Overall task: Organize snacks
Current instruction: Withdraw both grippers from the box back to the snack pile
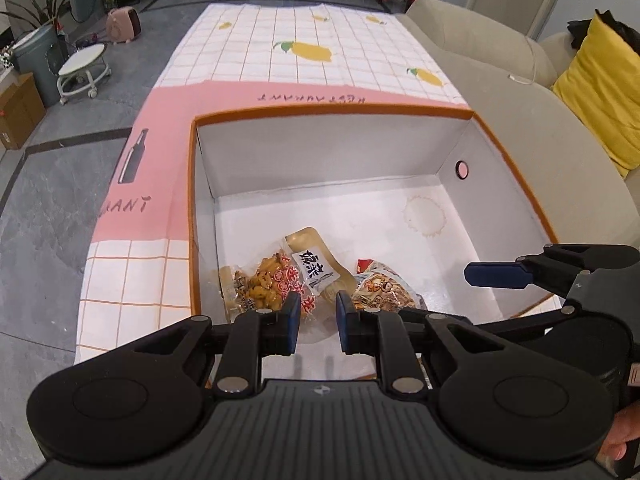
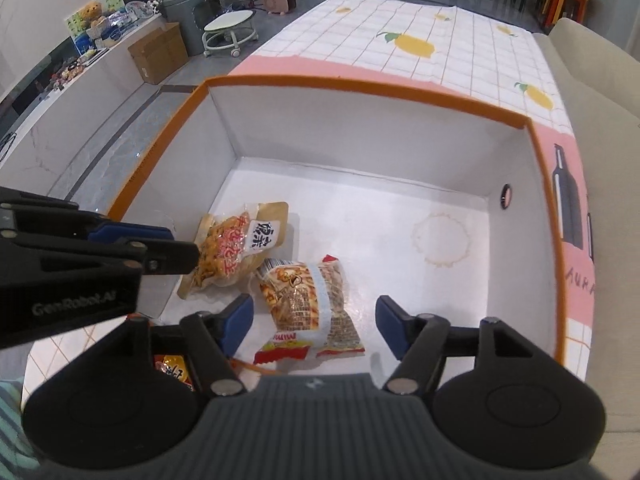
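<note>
Step in hand: dropping snack packs into the box (image 2: 536, 148); judging by the pack lying loose under the right gripper (image 2: 316, 320), this placement looks finished.
Box: white inside with an orange rim, sitting on the bench (image 1: 304, 40), which is covered by a checked cloth printed with lemons.
Peanut pack: the clear-and-red peanut pack (image 2: 308, 300) lies flat on the box floor, between the right fingers but touched by neither.
Other packs: an orange snack pack (image 1: 268, 284) and a tan pack with a white label (image 1: 316, 264) lie overlapping in the near left corner of the box, just beside the peanut pack.
Right fingers: released, spread wide, nothing grasped.
Left gripper (image 1: 318, 320): fingers clenched nearly together above the orange pack, with only a narrow gap between the pads and nothing in it.
Still outside: part of a red-and-yellow pack (image 2: 174, 372) shows below the right gripper; whether it lies inside or outside the box I cannot tell.
Next move: likely lift the right gripper clear of the box, keeping it off the left gripper close alongside, then fetch a remaining pack.
Care: the packs are slippery film, so a grip across the middle seems safest.
</note>
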`<state>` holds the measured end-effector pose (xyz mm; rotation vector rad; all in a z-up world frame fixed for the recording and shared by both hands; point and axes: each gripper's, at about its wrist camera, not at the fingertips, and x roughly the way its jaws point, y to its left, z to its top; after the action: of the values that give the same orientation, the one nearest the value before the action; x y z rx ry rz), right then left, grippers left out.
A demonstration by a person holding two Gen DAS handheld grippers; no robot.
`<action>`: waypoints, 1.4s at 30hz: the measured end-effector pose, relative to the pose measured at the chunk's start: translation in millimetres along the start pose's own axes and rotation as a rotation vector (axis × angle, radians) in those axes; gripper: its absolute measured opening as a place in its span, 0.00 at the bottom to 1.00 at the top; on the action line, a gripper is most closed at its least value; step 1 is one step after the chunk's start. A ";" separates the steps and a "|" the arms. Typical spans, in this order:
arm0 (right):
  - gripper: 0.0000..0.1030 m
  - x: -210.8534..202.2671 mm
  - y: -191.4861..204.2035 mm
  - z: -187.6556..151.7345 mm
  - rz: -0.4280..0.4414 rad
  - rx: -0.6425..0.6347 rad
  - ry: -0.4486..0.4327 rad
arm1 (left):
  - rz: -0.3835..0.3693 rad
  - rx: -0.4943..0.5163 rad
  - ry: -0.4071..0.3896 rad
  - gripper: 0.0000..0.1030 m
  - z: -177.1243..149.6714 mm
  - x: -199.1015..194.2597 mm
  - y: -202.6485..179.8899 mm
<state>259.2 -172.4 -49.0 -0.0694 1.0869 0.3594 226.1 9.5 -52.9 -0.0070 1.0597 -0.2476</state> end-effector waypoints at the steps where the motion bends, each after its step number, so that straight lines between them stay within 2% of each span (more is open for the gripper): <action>1: 0.64 -2.8 -1.3 -1.2 0.000 0.007 -0.004 | -0.002 0.000 -0.004 0.20 -0.4 -2.6 -0.2; 6: 0.68 -20.9 -3.9 -6.9 -0.004 0.030 -0.046 | -0.011 -0.008 -0.040 0.20 -4.2 -18.9 -3.6; 12: 0.69 -52.5 -1.1 -21.2 -0.029 0.061 -0.140 | -0.008 -0.007 -0.114 0.20 -12.6 -39.0 -11.1; 15: 0.70 -70.1 -1.3 -32.6 -0.039 0.087 -0.195 | -0.030 0.027 -0.166 0.20 -20.6 -47.7 -17.2; 20: 0.71 -94.8 0.5 -54.0 -0.058 0.113 -0.270 | -0.048 0.100 -0.207 0.20 -39.5 -57.0 -31.6; 22: 0.71 -102.6 0.2 -64.7 -0.062 0.128 -0.288 | -0.061 0.097 -0.214 0.21 -47.7 -59.1 -34.8; 24: 0.71 -108.2 0.5 -76.7 -0.064 0.146 -0.296 | -0.074 0.061 -0.219 0.35 -55.9 -60.1 -33.8; 26: 0.71 -112.5 0.5 -89.8 -0.069 0.164 -0.299 | -0.092 0.021 -0.215 0.43 -62.5 -61.2 -31.1; 30: 0.71 -119.8 0.0 -117.1 -0.072 0.197 -0.293 | -0.069 0.002 -0.235 0.51 -78.7 -69.5 -31.0; 35: 0.73 -124.4 2.6 -148.0 -0.071 0.209 -0.281 | -0.023 0.007 -0.248 0.52 -99.8 -81.9 -37.9; 38: 0.75 -124.5 5.6 -164.5 -0.072 0.191 -0.271 | -0.005 0.044 -0.251 0.52 -113.6 -87.1 -44.0; 42: 0.75 -124.0 4.3 -185.3 -0.090 0.195 -0.266 | -0.014 0.033 -0.229 0.52 -129.9 -84.8 -41.2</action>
<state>48.5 -242.3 -26.9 0.1003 0.8478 0.1745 66.4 1.5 -38.7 -0.0131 0.8278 -0.2706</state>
